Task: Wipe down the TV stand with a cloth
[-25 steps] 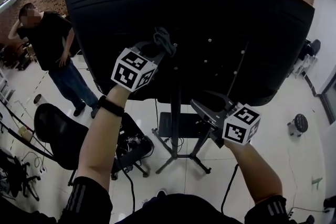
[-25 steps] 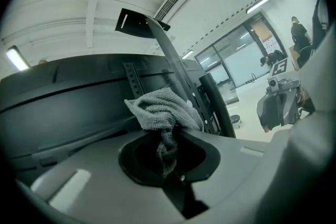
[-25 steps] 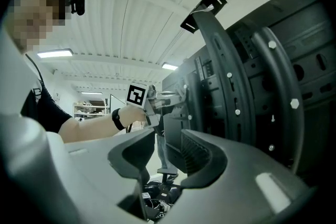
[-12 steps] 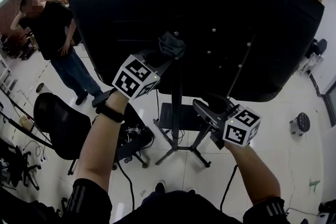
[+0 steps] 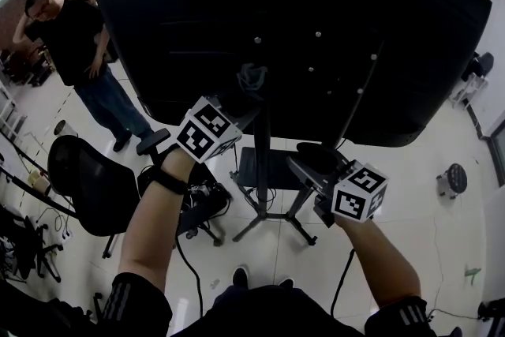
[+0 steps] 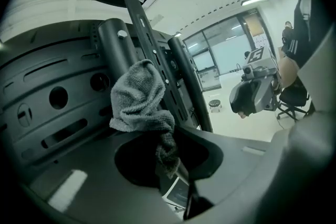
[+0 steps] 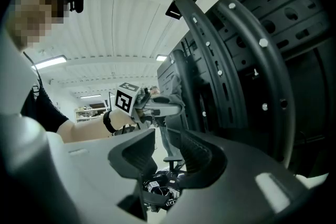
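Note:
The big black TV shows its back, mounted on a dark stand with a pole and splayed legs. A crumpled grey cloth rests against the stand's column and bracket rails. My left gripper is shut on the cloth's lower tail; its jaws have just been opening slightly with the cloth still between them. Lower right of the pole, my right gripper is open and empty, facing the brackets.
A person in a black shirt stands at the left. A black office chair and cables lie on the white floor left of the stand. A small round stool stands at the right.
Both grippers have come down along the back of the TV. The cloth went lower with the left gripper, toward the pole below the mount.

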`<state>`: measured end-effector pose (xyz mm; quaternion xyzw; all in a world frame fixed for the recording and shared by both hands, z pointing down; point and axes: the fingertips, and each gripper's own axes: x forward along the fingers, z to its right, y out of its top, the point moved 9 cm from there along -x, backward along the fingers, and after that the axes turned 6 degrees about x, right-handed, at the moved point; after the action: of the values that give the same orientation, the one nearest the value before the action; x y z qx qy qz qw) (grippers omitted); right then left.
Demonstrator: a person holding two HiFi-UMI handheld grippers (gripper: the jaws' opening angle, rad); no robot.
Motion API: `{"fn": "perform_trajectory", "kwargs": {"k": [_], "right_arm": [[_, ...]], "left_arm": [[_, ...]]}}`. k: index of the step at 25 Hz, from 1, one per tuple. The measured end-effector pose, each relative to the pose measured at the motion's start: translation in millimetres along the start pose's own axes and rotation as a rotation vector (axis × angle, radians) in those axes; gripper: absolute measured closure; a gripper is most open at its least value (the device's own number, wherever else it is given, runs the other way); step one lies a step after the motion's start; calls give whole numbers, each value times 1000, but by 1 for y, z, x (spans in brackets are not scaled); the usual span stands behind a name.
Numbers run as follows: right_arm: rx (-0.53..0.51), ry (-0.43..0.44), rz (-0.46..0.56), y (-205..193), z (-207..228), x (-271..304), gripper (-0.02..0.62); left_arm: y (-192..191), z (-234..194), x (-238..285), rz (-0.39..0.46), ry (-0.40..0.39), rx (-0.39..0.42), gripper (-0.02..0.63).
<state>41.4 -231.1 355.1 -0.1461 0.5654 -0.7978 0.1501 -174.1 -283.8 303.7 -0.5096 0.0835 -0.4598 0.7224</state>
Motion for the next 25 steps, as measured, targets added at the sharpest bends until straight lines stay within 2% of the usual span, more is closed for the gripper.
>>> {"fn": "perform_trajectory", "kwargs": {"k": [2, 3, 4, 5, 6, 7, 12, 13, 14, 15, 19, 25], "right_arm": [[-3, -2, -1, 0, 0, -2, 446], [-4, -2, 0, 1, -1, -2, 446], [-3, 0, 0, 1, -1, -2, 446], [-1, 2, 0, 0, 0, -2, 446], [-1, 4, -1, -1, -1, -1, 446], [-1, 6, -4, -1, -1, 0, 446], [1, 15, -28, -10, -3, 5, 446], [0, 17, -35, -12, -3, 5, 447], [1, 18, -42, -14, -3, 6, 446], [4, 19, -48, -16, -2, 6, 446], [24, 12, -56, -25, 1, 4, 448], [52, 3, -71, -39, 8, 3, 448]], "left_arm": [[3, 1, -1, 6, -6, 15, 451], [5, 1, -4, 27, -3, 7, 385], [8, 0, -8, 60, 7, -14, 291], [11, -2, -11, 99, 22, -44, 259], [14, -6, -13, 134, 35, -77, 271], [16, -10, -14, 157, 43, -106, 316], [17, -26, -18, 203, 61, -180, 417], [18, -29, -22, 228, 72, -185, 458], [20, -31, -25, 250, 84, -185, 535], [21, -33, -27, 259, 96, -179, 559], [14, -28, -17, 188, 98, -139, 566], [-21, 17, 13, 61, 0, -117, 566]]}}
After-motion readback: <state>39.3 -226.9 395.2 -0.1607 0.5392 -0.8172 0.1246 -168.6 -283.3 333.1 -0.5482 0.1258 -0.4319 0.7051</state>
